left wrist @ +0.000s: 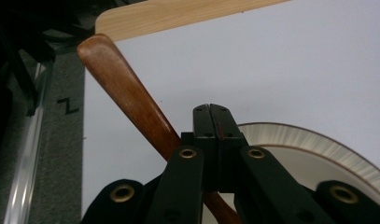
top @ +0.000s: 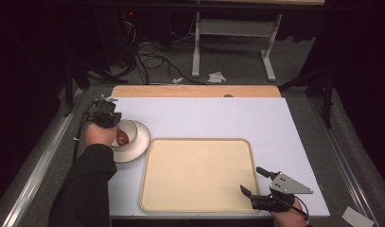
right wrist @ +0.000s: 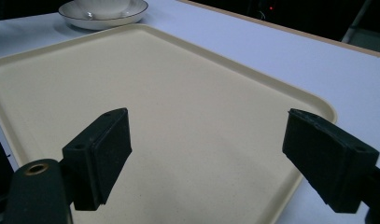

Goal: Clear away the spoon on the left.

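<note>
Wooden spoon (left wrist: 127, 98) clamped in left tool (left wrist: 211, 114), over saucer (left wrist: 318, 144)

Two grippers are counted: the left gripper (top: 106, 116) at about nine o'clock on the table and the right gripper (top: 256, 183) at about five o'clock. One beige tray (top: 197, 173) is counted near six o'clock. One white plate (top: 139, 142) with a dark rim line is seen at nine o'clock, and one cup (top: 126, 134) is set on it. One wooden spoon (left wrist: 127, 98) is counted, its handle crossing the left gripper's closed jaws. One white tabletop sheet (top: 218, 118) is laid over one wooden board (top: 195, 91), whose bare strip is seen at twelve o'clock.
</note>
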